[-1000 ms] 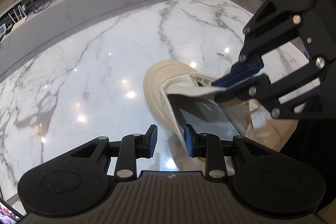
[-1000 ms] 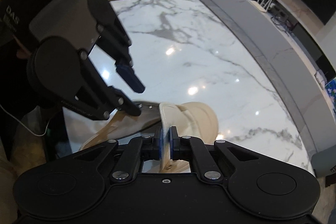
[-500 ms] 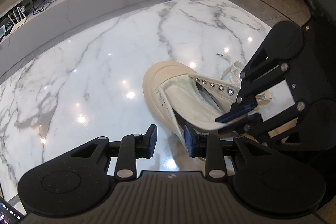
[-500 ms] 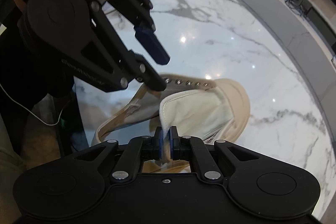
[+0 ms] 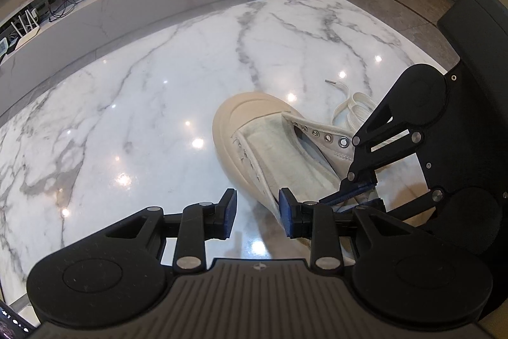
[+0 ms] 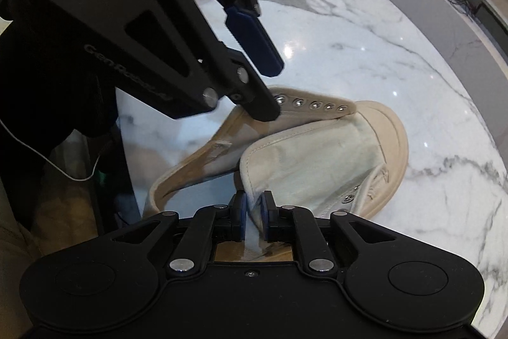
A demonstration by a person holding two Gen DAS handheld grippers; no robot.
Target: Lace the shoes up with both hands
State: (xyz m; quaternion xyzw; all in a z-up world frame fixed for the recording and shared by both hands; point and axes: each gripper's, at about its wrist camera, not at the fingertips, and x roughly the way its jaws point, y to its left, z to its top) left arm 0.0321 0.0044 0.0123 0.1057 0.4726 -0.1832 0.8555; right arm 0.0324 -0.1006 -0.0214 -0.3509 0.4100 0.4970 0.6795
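The shoe, a cream canvas sneaker with no lace in it, lies on the marble table with its rubber toe cap pointing away from the person and its heel toward the near edge, so its long axis runs almost along the direction of both tools. Its tongue is folded out over the opening, and the two rows of metal eyelets are free and empty. The white lace rests in a loose bundle on the table just beside the shoe, on the right side in the left wrist view, with one metal tip pointing away. The right gripper has the upper edge of the tongue between its blue pads, and its jaws are opening now, so the pinch is loosening; the cloth is between them but does not look firmly pressed. The left gripper stands partly spread and empty, with one pad close against the left sidewall of the shoe and nothing between the pads. I judge that the lace must be taken next, and it lies on the right gripper's side of the shoe, so this hand is nearer, while the left one could steady the shoe.
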